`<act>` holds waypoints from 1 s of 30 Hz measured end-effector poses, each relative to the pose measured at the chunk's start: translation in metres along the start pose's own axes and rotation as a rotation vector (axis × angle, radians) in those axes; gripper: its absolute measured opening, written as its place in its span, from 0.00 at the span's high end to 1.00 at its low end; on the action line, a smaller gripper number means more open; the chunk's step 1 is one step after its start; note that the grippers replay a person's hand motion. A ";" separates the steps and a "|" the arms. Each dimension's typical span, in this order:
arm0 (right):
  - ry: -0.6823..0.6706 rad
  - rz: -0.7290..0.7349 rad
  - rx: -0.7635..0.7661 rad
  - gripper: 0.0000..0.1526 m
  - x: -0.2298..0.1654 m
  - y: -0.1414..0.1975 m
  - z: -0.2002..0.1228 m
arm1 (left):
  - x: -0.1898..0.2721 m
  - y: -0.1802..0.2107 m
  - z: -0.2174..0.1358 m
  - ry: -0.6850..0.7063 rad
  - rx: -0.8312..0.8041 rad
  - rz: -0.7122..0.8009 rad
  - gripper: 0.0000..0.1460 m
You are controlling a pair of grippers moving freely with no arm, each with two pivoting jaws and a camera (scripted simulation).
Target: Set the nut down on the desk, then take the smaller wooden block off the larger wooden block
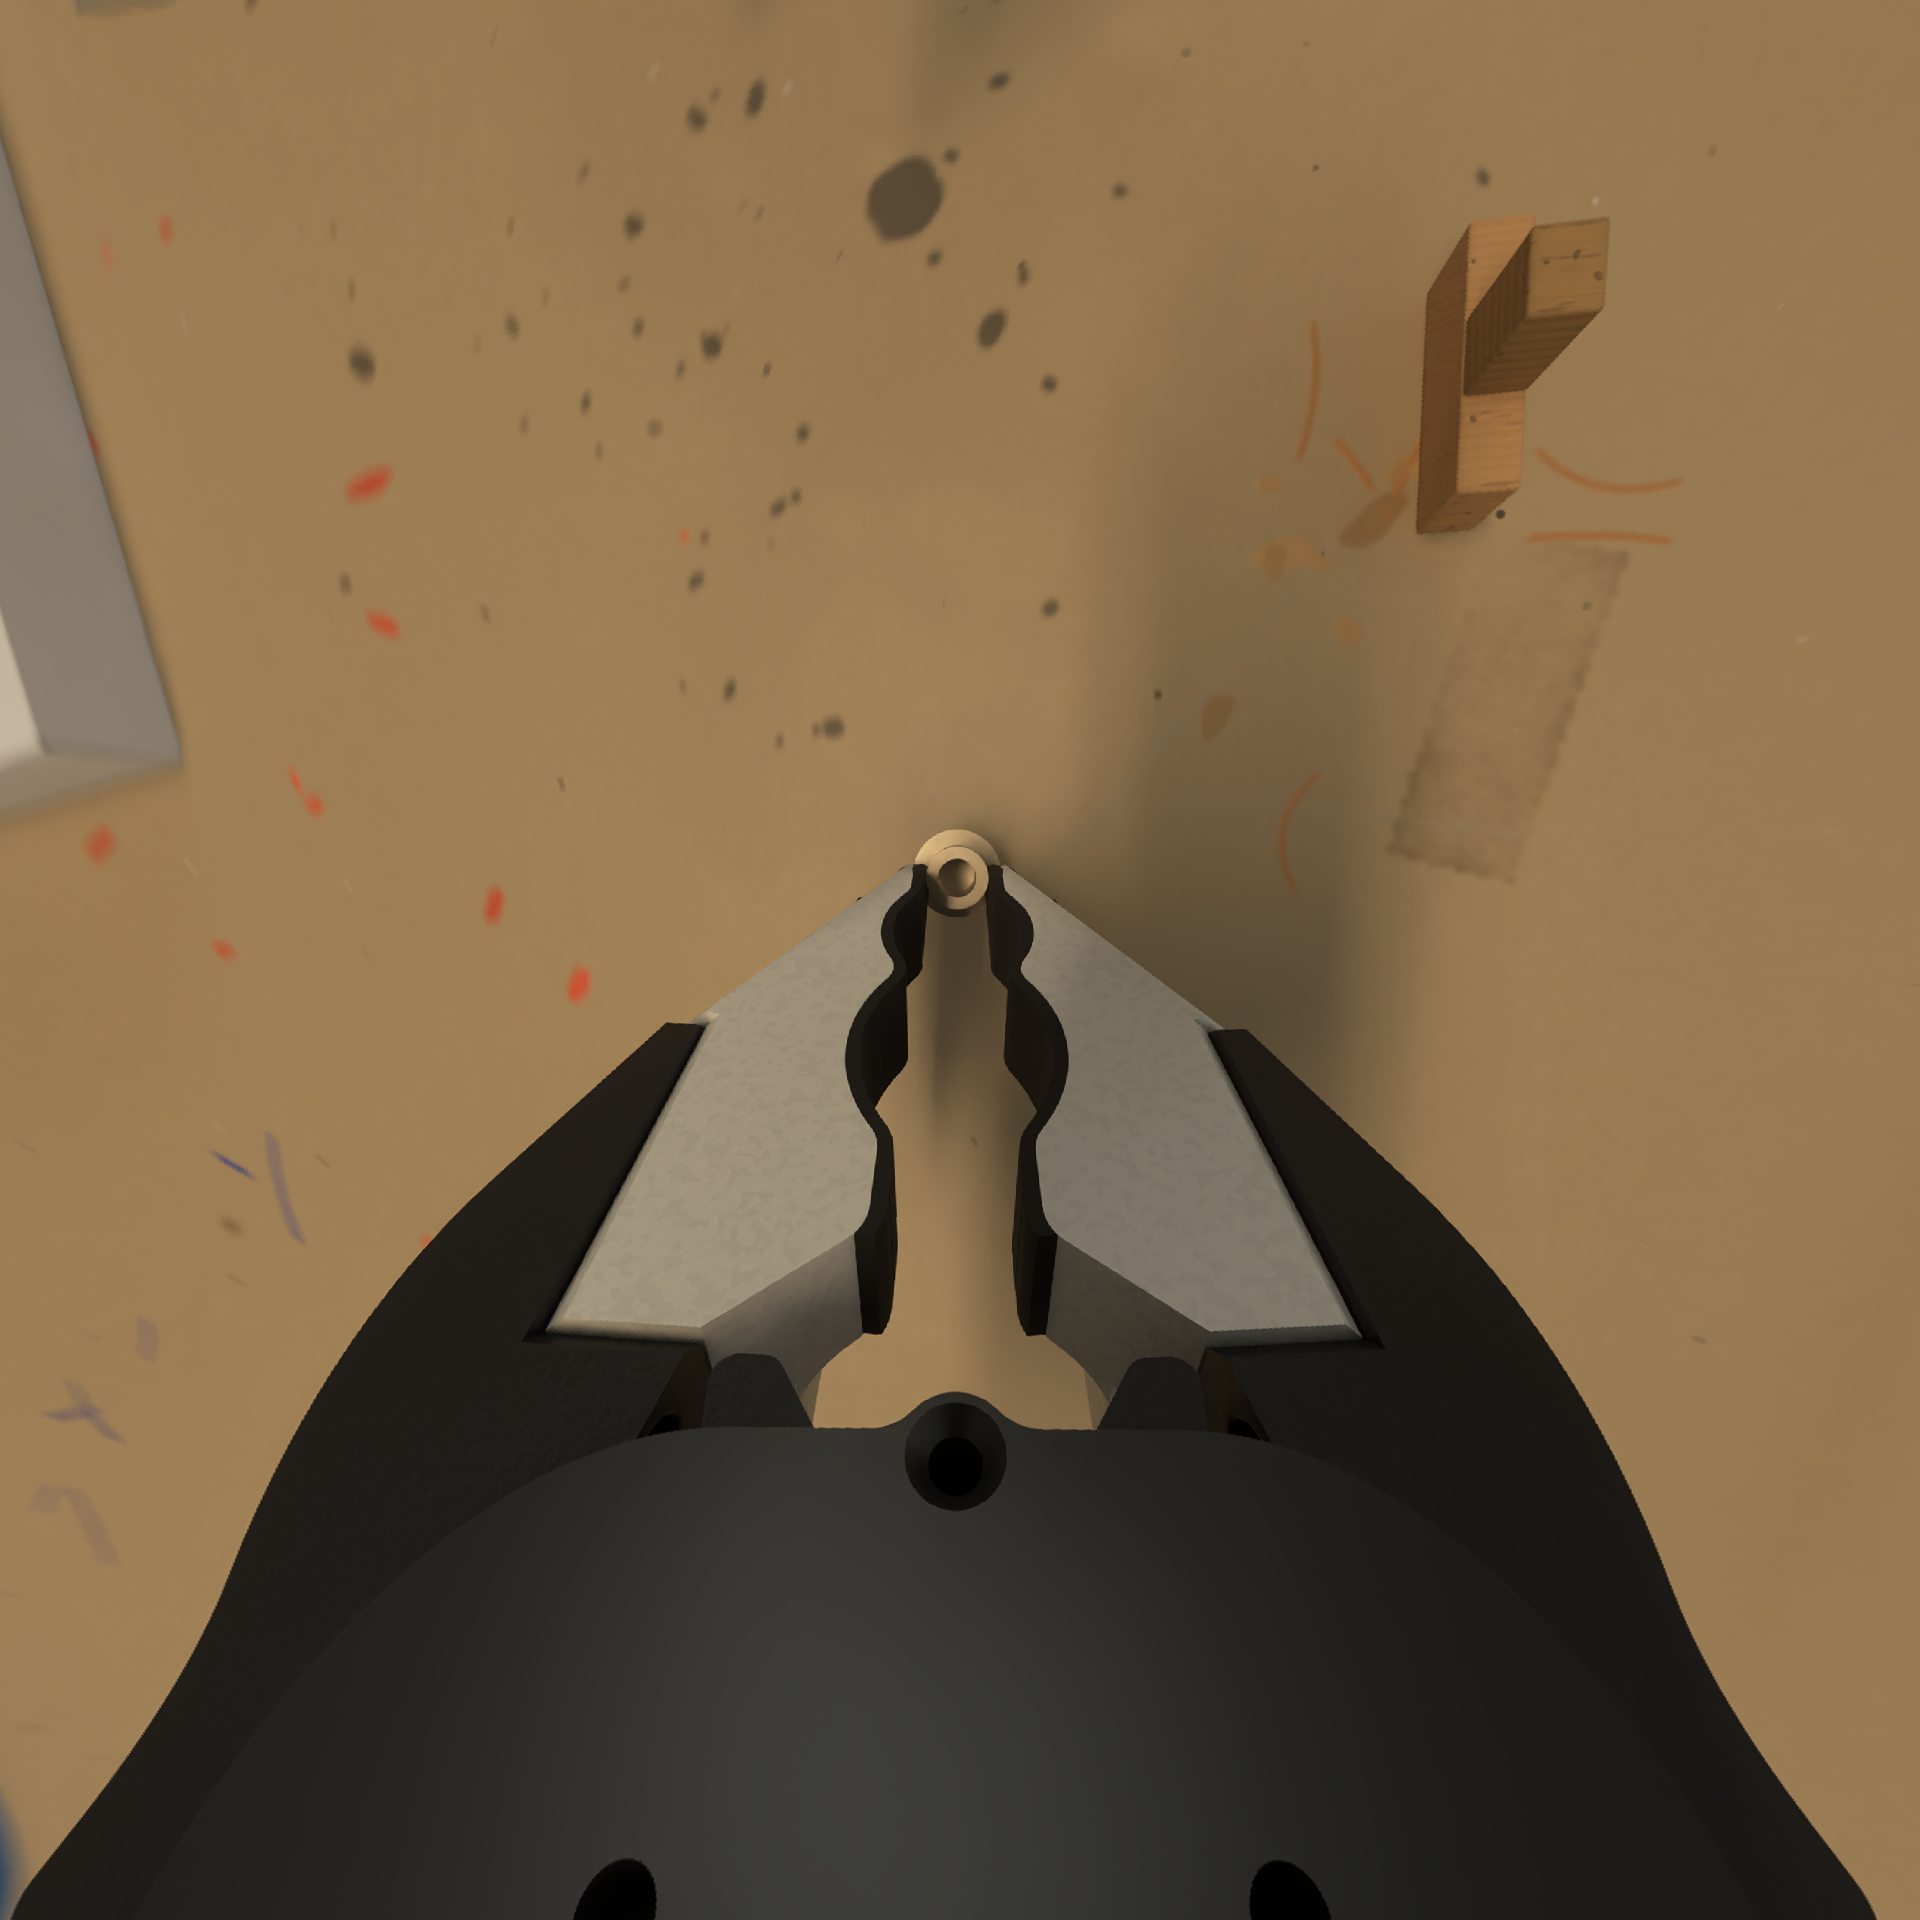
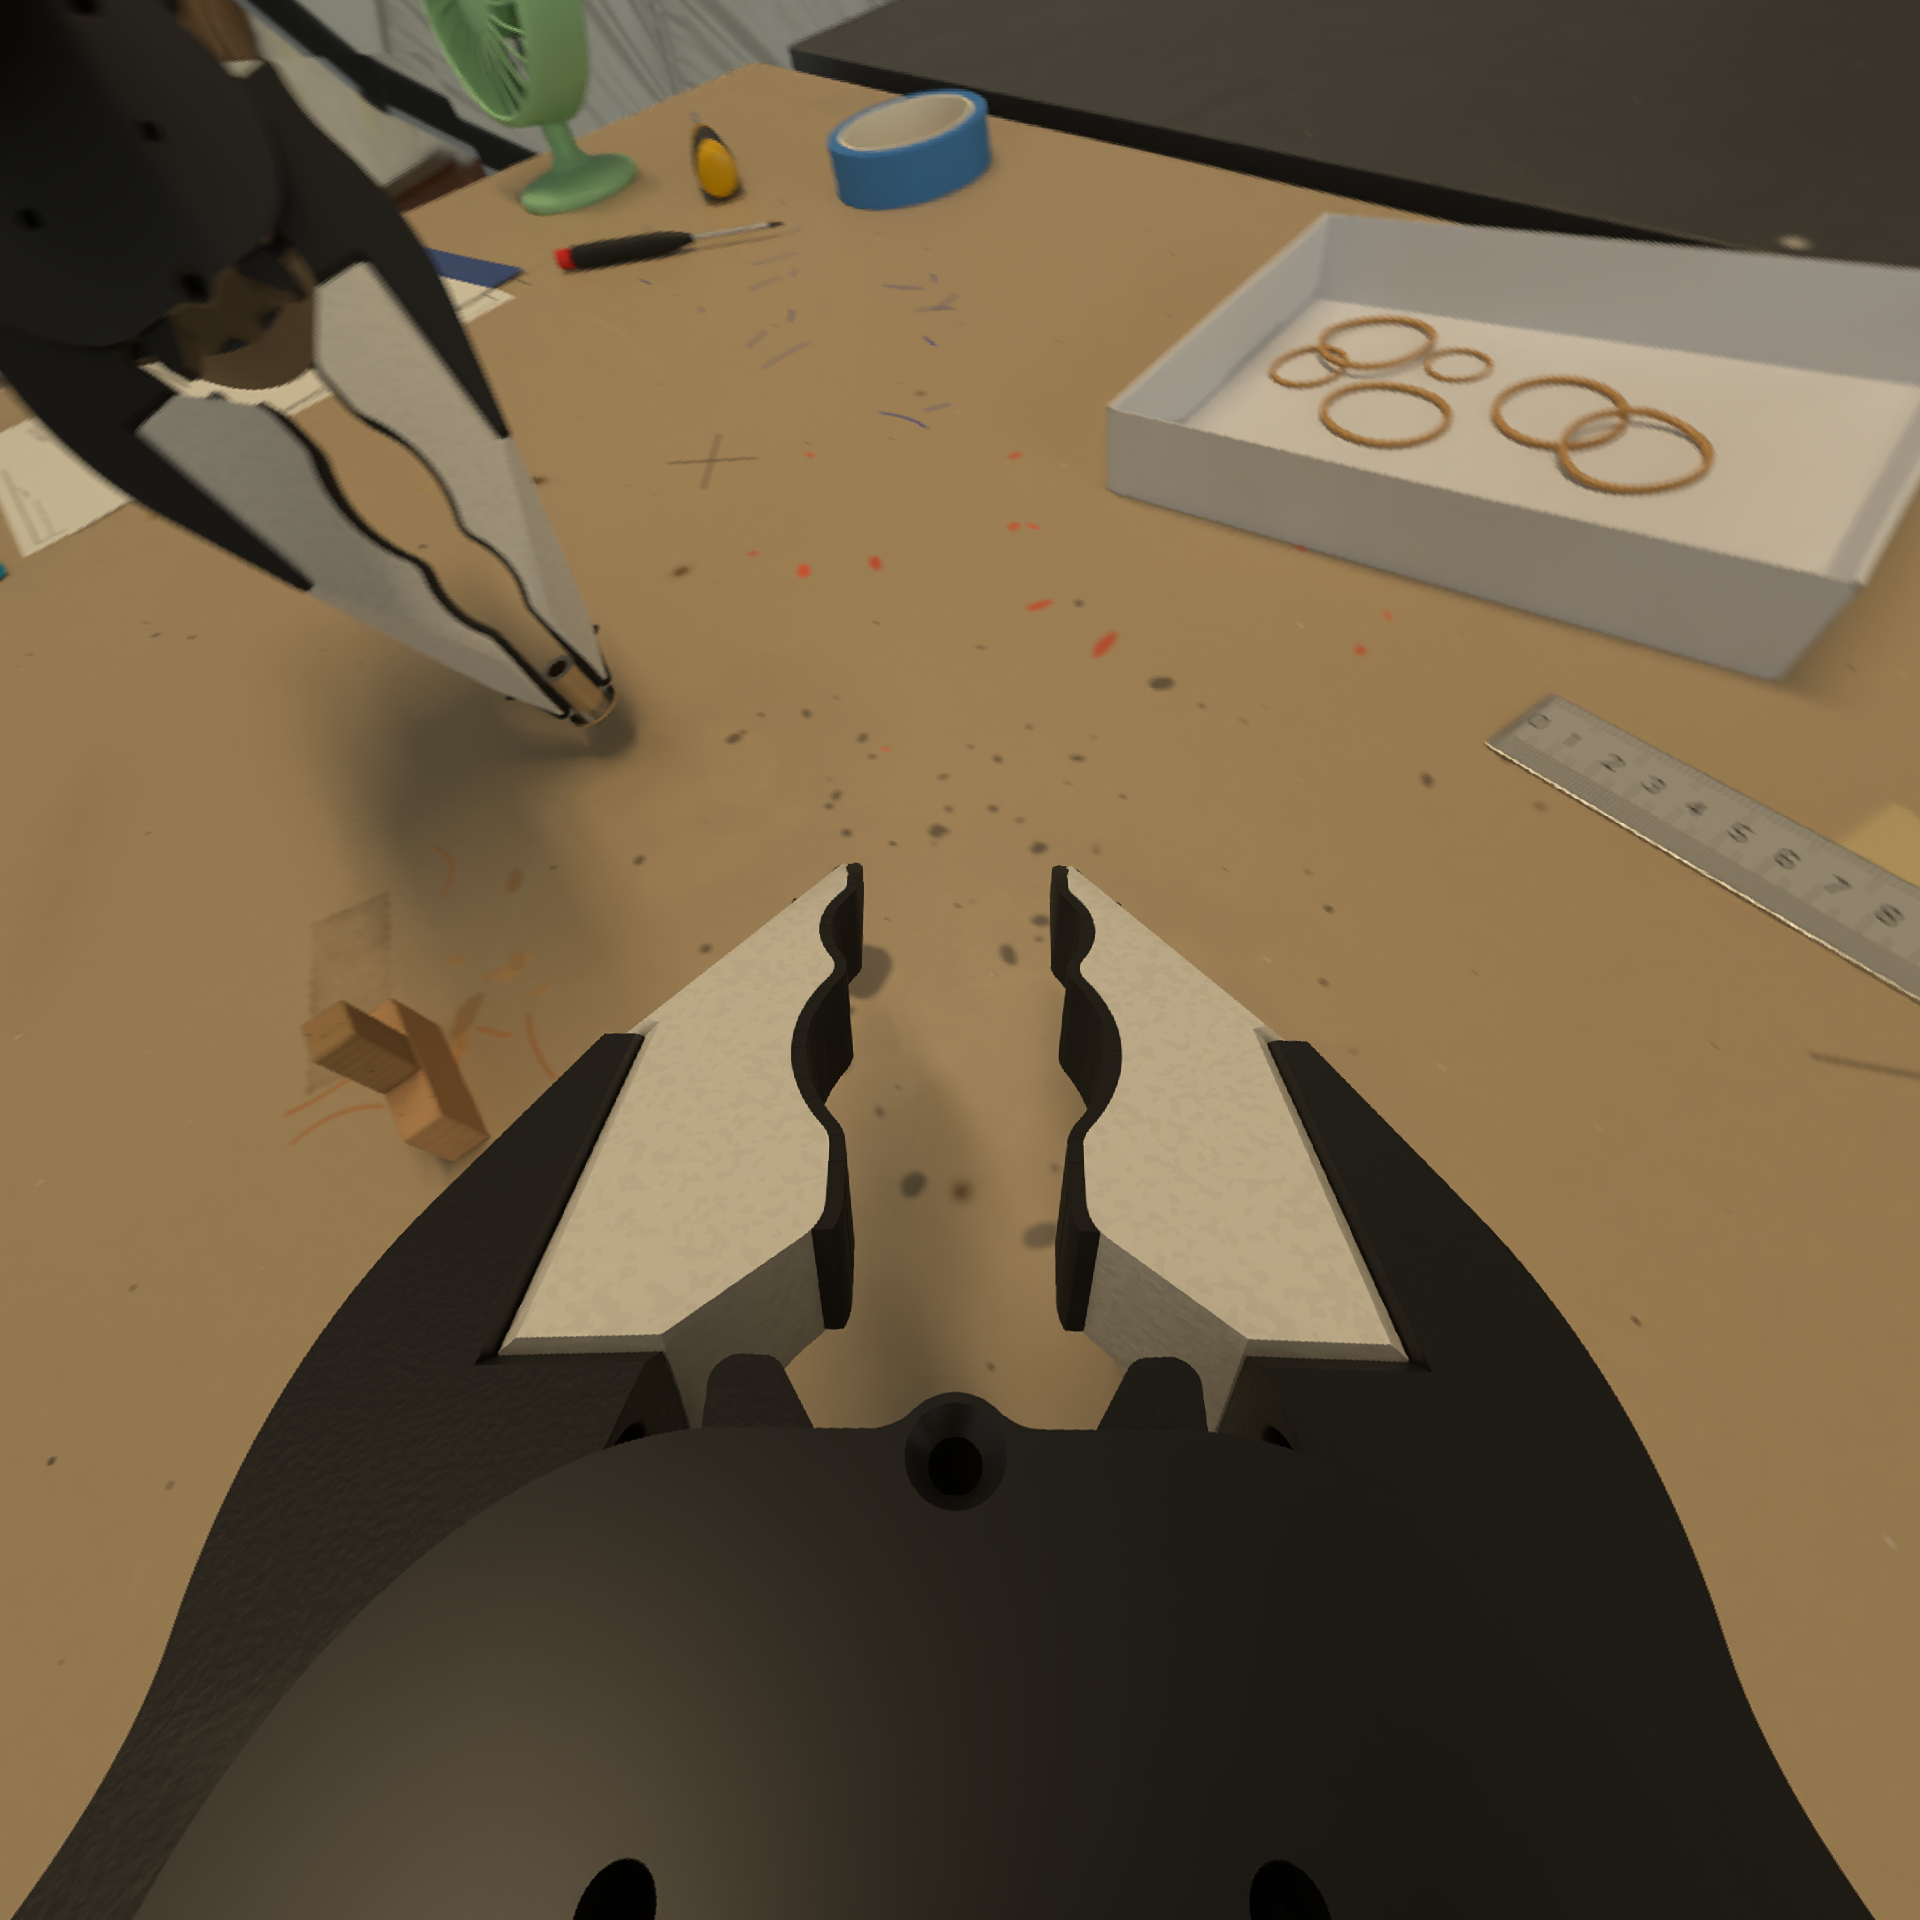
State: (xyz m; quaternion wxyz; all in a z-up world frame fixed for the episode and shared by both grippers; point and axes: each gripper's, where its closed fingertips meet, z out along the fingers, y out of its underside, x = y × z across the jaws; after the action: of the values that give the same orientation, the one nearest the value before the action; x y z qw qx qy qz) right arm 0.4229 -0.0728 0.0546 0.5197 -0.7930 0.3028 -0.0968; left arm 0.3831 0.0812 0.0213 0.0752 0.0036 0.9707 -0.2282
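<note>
My left gripper (image 1: pixel 957 881) is shut on a small tan nut (image 1: pixel 957 871) at its fingertips and holds it down at the brown desk (image 1: pixel 727 582). In the right wrist view the left gripper (image 2: pixel 584 698) points steeply down with the nut (image 2: pixel 588 702) at or just above the desk (image 2: pixel 935 665). The smaller wooden block (image 1: pixel 1540 301) lies across the larger wooden block (image 1: pixel 1470 416) at the upper right. They also show in the right wrist view, smaller block (image 2: pixel 358 1042) on the larger block (image 2: pixel 442 1091), at the left. My right gripper (image 2: pixel 956 894) is open and empty above the desk.
A white tray (image 2: pixel 1455 540) with several rubber bands stands at the right; its corner shows in the left wrist view (image 1: pixel 73 582). A metal ruler (image 2: pixel 1714 842) lies at the right edge. A blue tape roll (image 2: pixel 909 151), a screwdriver (image 2: pixel 655 247) and a green fan (image 2: pixel 540 94) are at the back.
</note>
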 end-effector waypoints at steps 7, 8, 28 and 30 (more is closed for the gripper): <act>-0.536 -0.180 -0.091 0.74 -0.116 0.016 0.001 | 0.006 0.032 -0.008 0.013 0.016 -0.215 0.93; -0.572 -0.217 -0.138 0.74 -0.126 0.024 0.000 | 0.008 0.032 -0.008 0.003 0.018 -0.235 0.93; -0.423 -0.211 -0.022 0.94 -0.113 -0.009 -0.002 | 0.010 -0.071 -0.099 -0.144 0.797 -0.523 0.73; -0.434 -0.059 0.061 0.94 -0.102 -0.027 -0.010 | -0.007 -0.086 -0.138 -0.129 1.091 -0.578 0.73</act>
State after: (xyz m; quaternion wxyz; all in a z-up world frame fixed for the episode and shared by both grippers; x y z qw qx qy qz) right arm 0.3474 -0.0137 0.0991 0.5934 -0.7876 0.1576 0.0518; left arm 0.3669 0.0660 0.1829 0.0561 -0.2354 0.6695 -0.7023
